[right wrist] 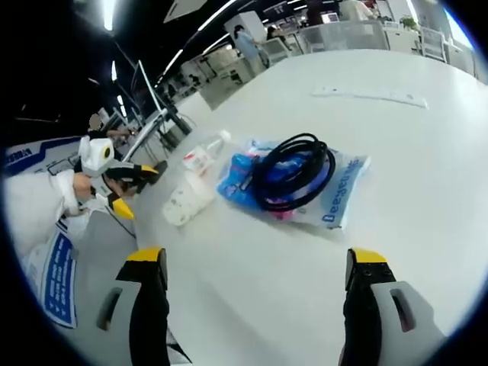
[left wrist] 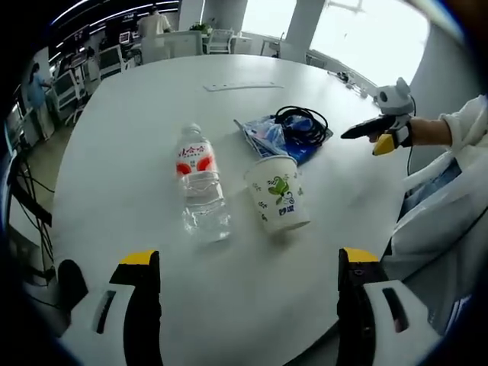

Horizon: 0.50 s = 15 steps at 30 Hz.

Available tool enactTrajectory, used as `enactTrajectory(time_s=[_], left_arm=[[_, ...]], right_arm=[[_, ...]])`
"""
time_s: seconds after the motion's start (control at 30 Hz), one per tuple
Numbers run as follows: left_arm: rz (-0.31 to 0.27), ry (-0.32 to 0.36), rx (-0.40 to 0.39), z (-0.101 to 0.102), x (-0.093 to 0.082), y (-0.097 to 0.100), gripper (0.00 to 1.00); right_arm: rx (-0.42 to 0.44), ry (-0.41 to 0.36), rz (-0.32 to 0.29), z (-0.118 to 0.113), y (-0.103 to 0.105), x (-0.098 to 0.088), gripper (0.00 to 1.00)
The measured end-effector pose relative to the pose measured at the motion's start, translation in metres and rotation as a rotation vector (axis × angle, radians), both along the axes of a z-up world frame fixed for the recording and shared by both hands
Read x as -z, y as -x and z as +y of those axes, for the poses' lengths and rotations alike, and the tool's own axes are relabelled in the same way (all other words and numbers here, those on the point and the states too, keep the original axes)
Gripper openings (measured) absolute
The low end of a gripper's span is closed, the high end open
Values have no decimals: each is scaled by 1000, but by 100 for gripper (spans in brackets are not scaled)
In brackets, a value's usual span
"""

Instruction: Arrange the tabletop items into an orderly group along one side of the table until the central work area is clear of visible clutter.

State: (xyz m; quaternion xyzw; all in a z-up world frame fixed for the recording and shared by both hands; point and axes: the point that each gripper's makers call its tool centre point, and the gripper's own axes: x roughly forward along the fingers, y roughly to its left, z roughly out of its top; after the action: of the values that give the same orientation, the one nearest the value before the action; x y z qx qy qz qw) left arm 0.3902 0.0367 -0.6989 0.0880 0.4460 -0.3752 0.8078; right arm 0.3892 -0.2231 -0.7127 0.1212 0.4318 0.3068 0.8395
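Ahead of wide-open, empty left gripper, bottle, paper cup, right gripper likewise

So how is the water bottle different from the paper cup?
The water bottle is lying on its side, while the paper cup stands upright. The water bottle is clear plastic with a red label; the paper cup is white with a green picture. The water bottle has a cap on, and the paper cup is open on top. Both sit close together on the white table.
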Motion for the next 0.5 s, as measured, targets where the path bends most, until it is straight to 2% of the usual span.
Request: enactTrajectory(time_s=[0.17, 0.5], left_arm=[[2, -6, -3, -2, 4, 5, 100], [-16, 27, -37, -15, 1, 13, 100]], right_arm=[[3, -23, -3, 3, 2, -5, 97], [15, -67, -18, 4, 9, -19, 97]])
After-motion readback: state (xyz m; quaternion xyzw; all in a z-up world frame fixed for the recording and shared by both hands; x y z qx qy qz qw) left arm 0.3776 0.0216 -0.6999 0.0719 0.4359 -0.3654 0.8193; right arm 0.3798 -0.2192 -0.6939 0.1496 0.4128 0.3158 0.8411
